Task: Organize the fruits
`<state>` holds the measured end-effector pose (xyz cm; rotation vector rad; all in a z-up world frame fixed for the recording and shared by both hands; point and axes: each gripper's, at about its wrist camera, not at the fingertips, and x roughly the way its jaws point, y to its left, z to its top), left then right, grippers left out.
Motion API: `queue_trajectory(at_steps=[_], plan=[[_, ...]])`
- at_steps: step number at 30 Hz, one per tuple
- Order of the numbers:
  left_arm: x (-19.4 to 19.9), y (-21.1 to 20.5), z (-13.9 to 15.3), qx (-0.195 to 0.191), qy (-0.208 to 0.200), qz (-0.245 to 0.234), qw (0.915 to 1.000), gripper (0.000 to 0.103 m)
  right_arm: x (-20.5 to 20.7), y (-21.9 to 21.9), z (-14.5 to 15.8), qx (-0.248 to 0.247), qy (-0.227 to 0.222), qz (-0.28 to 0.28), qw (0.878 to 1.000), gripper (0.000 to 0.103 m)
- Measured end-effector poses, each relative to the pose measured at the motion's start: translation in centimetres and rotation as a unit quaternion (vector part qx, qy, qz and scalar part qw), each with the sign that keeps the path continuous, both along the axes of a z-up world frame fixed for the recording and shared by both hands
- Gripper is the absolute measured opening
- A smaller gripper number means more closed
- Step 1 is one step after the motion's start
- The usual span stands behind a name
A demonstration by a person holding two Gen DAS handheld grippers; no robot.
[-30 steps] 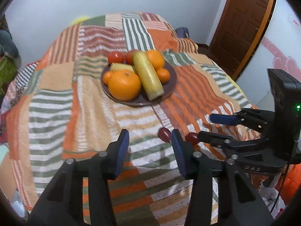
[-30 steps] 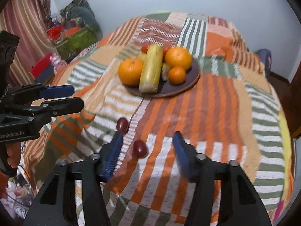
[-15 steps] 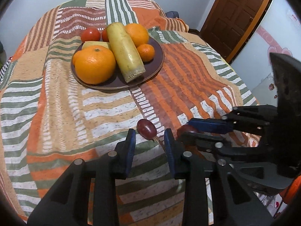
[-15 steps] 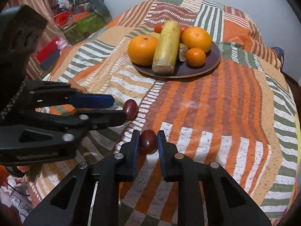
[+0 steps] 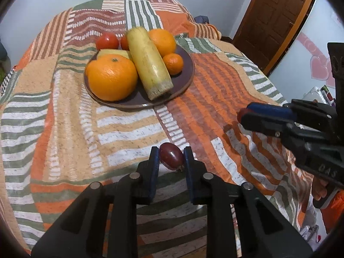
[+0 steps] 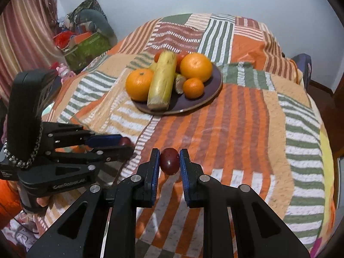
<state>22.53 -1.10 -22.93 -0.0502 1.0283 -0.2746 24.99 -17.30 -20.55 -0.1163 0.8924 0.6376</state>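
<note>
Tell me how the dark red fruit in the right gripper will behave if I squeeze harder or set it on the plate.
The dark red fruit looks small, smooth and glossy, so it may slip between the right gripper pads. It looks thin-skinned, so it could probably bruise. Being rounded, it will likely roll on the plate.

Glossy, smooth-skinned dark red fruit (image 5: 171,158) sits between matt black plastic fingers (image 5: 150,172) with ribbed blue pads. At twelve o'clock, a smooth brown plate (image 5: 185,81) rests on coarse woven cloth (image 5: 64,118).
</note>
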Motion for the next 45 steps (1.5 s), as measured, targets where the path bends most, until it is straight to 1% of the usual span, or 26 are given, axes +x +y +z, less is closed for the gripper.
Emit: queue_trajectory(at_steps=[9, 13, 17, 19, 24, 26, 28, 30, 31, 34, 35, 36, 40, 43, 45], plan=[[2.2, 2.2, 2.7, -0.015, -0.035, 0.032, 0.9987, 0.022, 2.7, 1.1, 1.6, 0.007, -0.032, -0.007, 0.999, 0.017], [3.8, 2.5, 2.5, -0.014, -0.039, 0.044, 0.9982, 0.022, 4.1, 1.7, 1.9, 0.007, -0.038, -0.007, 0.999, 0.017], [5.5, 2.6, 1.3, -0.025, -0.022, 0.057, 0.9978, 0.022, 5.7, 2.8, 1.4, -0.008, -0.041, -0.001, 0.999, 0.017], [6.1, 2.6, 0.7, -0.037, -0.012, 0.058, 0.9976, 0.022, 6.3, 3.1, 1.0, -0.014, -0.039, 0.001, 0.999, 0.017], [6.8, 2.5, 0.0, -0.028, -0.010, 0.064, 0.9975, 0.022, 8.1, 3.6, -0.8, -0.020, -0.010, 0.002, 1.000, 0.017], [7.1, 2.8, -0.4, -0.037, -0.004, 0.068, 0.9970, 0.022, 8.5, 3.9, -1.5, -0.024, -0.001, 0.005, 1.000, 0.017], [7.1, 2.9, -0.7, -0.037, 0.002, 0.069, 0.9970, 0.024, 8.6, 4.2, -2.0, -0.027, 0.006, 0.009, 1.000, 0.018], [7.0, 2.8, -0.6, -0.031, -0.001, 0.067, 0.9972, 0.027, 8.6, 4.2, -2.3, -0.028, 0.010, 0.012, 0.999, 0.018], [7.0, 2.7, -0.6, -0.027, 0.000, 0.067, 0.9974, 0.028, 8.6, 4.3, -2.5, -0.030, 0.015, 0.014, 0.999, 0.018], [6.9, 2.7, -0.6, -0.022, -0.002, 0.067, 0.9975, 0.033, 8.6, 4.2, -2.5, -0.031, 0.013, 0.011, 0.999, 0.027], [6.8, 2.8, -0.5, -0.022, -0.002, 0.067, 0.9975, 0.033, 8.6, 4.1, -2.4, -0.034, 0.011, 0.008, 0.999, 0.031], [6.7, 2.9, -0.4, -0.022, -0.002, 0.067, 0.9975, 0.033, 8.6, 4.1, -2.3, -0.035, 0.009, 0.006, 0.999, 0.033], [5.7, 3.2, 0.9, -0.021, -0.014, 0.073, 0.9970, 0.033, 8.2, 3.2, -1.1, -0.027, 0.000, -0.001, 1.000, 0.034], [4.4, 3.4, 3.1, -0.014, -0.041, 0.081, 0.9958, 0.033, 6.9, 2.1, 1.2, -0.012, -0.021, -0.014, 1.000, 0.034], [3.1, 3.6, 5.2, -0.015, -0.065, 0.085, 0.9942, 0.033, 5.9, 1.4, 2.9, -0.001, -0.038, -0.020, 0.999, 0.034]])
